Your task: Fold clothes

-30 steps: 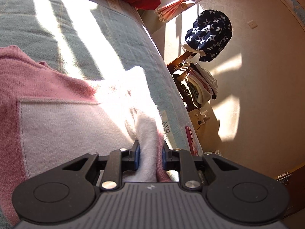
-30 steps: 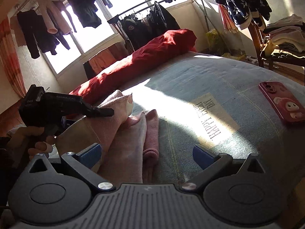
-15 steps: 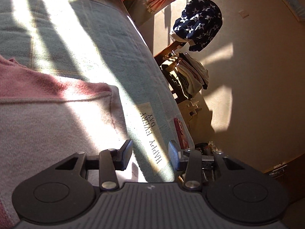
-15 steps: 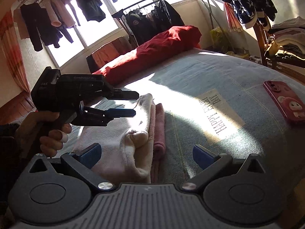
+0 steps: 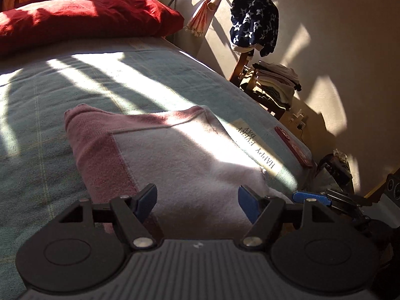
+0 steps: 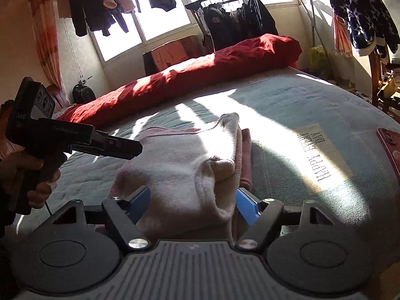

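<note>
The folded pink-and-white garment [image 6: 190, 165] lies on the bed [image 6: 300, 105], near its edge beside the red phone [image 6: 390, 145]. The right claw [image 6: 192, 203] is closing around the garment's near end, pads not yet pressing. The left claw [image 5: 197, 200] is opening above the garment, holding nothing.

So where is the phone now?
The red phone lies on the bed near its right edge in the right wrist view, just right of the "HAPPY EVERY DAY" label, apart from the folded garment.
</note>
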Tool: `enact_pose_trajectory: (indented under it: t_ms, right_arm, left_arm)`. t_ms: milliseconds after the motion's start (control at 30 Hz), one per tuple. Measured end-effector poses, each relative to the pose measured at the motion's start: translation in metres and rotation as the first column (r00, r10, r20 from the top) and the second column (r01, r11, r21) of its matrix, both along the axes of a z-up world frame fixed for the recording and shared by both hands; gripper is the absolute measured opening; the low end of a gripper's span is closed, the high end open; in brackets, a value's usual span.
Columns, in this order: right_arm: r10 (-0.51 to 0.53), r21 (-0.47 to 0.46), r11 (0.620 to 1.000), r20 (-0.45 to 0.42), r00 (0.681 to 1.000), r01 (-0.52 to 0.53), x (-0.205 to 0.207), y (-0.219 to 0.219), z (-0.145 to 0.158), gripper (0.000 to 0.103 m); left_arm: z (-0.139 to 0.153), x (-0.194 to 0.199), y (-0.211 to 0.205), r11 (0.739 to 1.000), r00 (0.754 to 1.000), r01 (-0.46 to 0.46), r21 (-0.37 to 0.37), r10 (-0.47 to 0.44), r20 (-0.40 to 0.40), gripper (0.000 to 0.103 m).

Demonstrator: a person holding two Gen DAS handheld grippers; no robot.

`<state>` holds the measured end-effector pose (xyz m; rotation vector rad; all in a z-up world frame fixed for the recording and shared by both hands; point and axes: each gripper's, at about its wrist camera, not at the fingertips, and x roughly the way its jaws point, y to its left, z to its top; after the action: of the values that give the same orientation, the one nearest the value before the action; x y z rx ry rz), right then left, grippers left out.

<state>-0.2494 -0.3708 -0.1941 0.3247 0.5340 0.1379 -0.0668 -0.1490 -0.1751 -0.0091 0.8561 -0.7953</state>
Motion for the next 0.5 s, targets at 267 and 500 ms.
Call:
enact_pose_trajectory:
  t_ms: [267,500]
  right_arm:
    - [0.067,0.011,0.998,-0.103,0.992,-0.066,0.035,0.000,-0.018,0.026]
    - [0.066,0.025,0.998,-0.170,0.983,-0.062,0.027,-0.011,-0.026,0.013]
  left_arm:
    - [-0.015,-0.038,0.016,0.998,0.995,-0.002,0.070,-0.005,0.102,0.080]
    - [-0.017,-0.058,0.005,0.987,0.979,0.104,0.119,-0.122,0.164,0.081]
